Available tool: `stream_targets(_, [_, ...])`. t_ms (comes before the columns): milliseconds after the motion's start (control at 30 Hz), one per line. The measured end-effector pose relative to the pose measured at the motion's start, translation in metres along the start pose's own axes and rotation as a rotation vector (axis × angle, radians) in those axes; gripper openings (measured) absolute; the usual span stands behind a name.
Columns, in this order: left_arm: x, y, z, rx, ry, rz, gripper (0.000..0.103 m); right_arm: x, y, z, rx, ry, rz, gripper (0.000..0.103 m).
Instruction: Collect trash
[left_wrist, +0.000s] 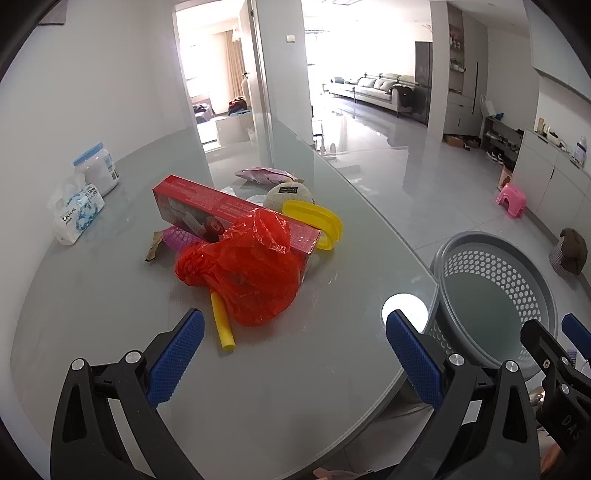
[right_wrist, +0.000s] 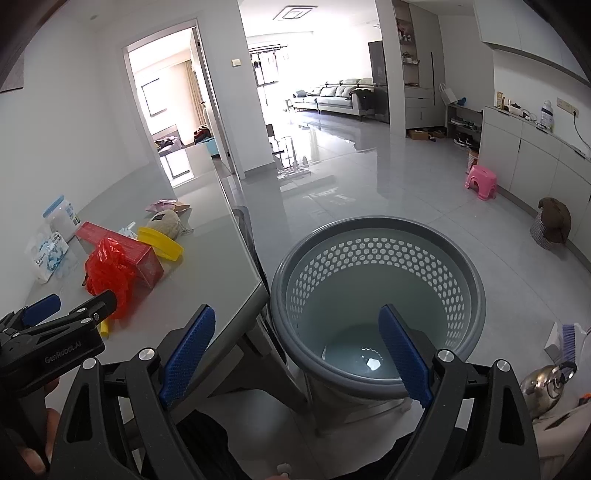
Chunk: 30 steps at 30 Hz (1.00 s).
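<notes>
A pile of trash lies on the grey table (left_wrist: 92, 295): a crumpled red plastic bag (left_wrist: 245, 273), a long red box (left_wrist: 229, 214), a yellow tube (left_wrist: 222, 328), a yellow curved plastic piece (left_wrist: 319, 219), a beige round pouch (left_wrist: 290, 194) and a pink wrapper (left_wrist: 260, 173). My left gripper (left_wrist: 295, 354) is open and empty, just short of the red bag. The grey perforated bin (right_wrist: 376, 306) stands on the floor at the table's end and looks empty. My right gripper (right_wrist: 295, 350) is open and empty above the bin's near rim.
A tissue pack (left_wrist: 75, 212) and a blue-lidded jar (left_wrist: 98, 173) stand at the table's far left. A pink stool (right_wrist: 480, 181), a covered basket (right_wrist: 552, 223), a kettle (right_wrist: 546, 384) and cabinets (right_wrist: 535, 155) are on the right. The table edge (right_wrist: 255, 280) is next to the bin.
</notes>
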<state>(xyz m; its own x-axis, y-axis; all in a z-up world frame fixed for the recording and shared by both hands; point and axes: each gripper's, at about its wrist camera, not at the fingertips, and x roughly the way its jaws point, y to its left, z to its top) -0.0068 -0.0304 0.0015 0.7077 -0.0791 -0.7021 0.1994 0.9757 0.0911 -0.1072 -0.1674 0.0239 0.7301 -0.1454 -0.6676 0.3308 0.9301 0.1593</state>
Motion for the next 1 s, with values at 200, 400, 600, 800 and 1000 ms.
stream_targets(200, [0.0,-0.0007,0.0018,0.0,-0.003,0.007,0.097,0.0025,-0.0002,-0.0002,-0.004,-0.001,0.001,0.086])
stream_targets(400, [-0.0006,-0.0012,0.0012,0.002,-0.007,0.009,0.097,0.001,-0.0033,0.0,0.003,-0.001,0.002,0.086])
stream_targets(600, [-0.0027,-0.0035,0.0018,0.004,-0.014,0.006,0.097,0.0023,-0.0045,0.0002,0.006,-0.004,0.008,0.086])
stream_targets(800, [-0.0048,-0.0055,0.0014,0.006,-0.025,0.001,0.097,0.0006,-0.007,-0.0009,0.007,-0.013,0.007,0.086])
stream_targets(1000, [-0.0088,-0.0058,0.0003,0.002,-0.037,-0.008,0.097,-0.0026,-0.0085,-0.0015,0.01,-0.019,0.006,0.086])
